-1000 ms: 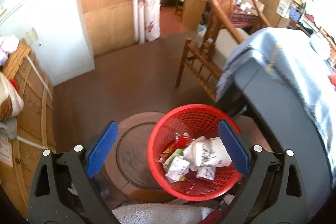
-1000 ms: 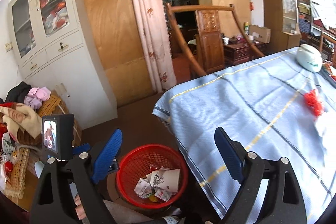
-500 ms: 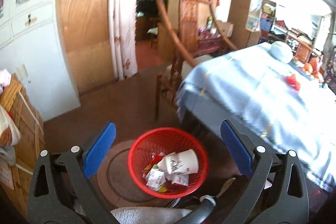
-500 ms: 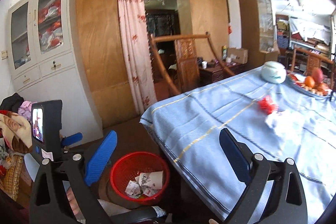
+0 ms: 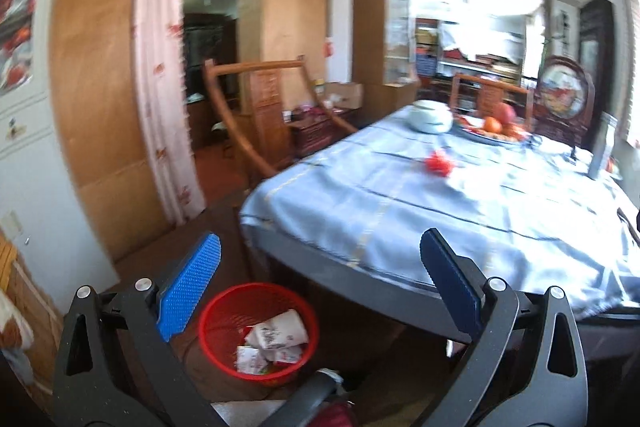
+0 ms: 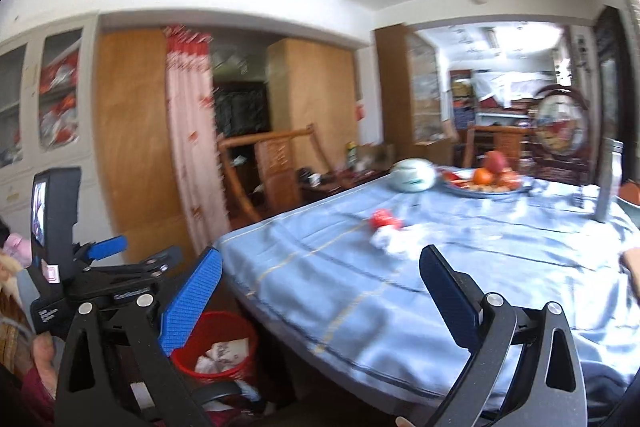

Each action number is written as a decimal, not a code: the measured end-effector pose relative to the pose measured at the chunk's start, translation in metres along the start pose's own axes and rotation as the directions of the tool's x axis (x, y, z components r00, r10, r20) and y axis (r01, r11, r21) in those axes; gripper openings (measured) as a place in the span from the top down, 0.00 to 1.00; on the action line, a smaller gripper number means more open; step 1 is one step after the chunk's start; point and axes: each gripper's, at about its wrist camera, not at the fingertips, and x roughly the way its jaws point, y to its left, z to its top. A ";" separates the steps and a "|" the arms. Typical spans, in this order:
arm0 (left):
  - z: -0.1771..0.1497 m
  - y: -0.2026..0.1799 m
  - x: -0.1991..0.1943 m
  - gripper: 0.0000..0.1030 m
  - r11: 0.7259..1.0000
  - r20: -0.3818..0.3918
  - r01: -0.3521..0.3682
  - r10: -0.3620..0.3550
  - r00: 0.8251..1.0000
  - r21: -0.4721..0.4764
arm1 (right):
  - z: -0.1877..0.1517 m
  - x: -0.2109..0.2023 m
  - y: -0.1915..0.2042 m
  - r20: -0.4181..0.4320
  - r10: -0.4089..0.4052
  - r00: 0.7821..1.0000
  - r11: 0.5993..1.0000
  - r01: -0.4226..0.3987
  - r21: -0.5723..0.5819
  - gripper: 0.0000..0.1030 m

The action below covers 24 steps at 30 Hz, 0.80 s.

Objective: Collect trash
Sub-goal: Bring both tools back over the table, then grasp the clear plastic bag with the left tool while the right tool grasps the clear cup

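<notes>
No lettering is coming through clearly enough to read. In the right wrist view, at the lower left of the frame, white lettering is showing on the black plastic body of the other handheld gripper (image 6: 106,251), too blurred to make out. Dark print is marking the crumpled white paper cup (image 5: 280,331) in the red mesh wastebasket (image 5: 212,327), also illegible.

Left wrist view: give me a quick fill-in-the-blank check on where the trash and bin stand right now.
1. The red basket stands on the ____, beside the table.
2. The paper cup lies ____ the red basket.
3. The red and white wrapper lies on the ____ tablecloth.
4. Both the left gripper and the right gripper are ____.

Missing words: floor; inside; blue; open
</notes>
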 end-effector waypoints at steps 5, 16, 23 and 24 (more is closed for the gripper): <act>0.002 -0.035 0.013 0.07 0.993 -0.043 0.096 -0.094 0.995 0.066 | -0.008 -0.017 -0.056 -0.005 -0.104 0.995 0.992 0.104 0.072 0.05; 0.014 -0.098 0.115 0.07 0.960 -0.247 0.238 -0.198 0.949 0.145 | -0.020 0.032 -0.133 -0.128 -0.193 0.973 0.963 0.213 0.166 0.05; 0.041 -0.151 0.167 0.07 0.928 -0.262 0.288 -0.225 0.939 0.236 | -0.006 0.091 -0.154 -0.213 -0.198 0.957 0.969 0.224 0.104 0.05; 0.046 -0.158 0.172 0.07 0.922 -0.253 0.295 -0.232 0.939 0.251 | -0.002 0.099 -0.158 -0.222 -0.190 0.956 0.971 0.216 0.098 0.05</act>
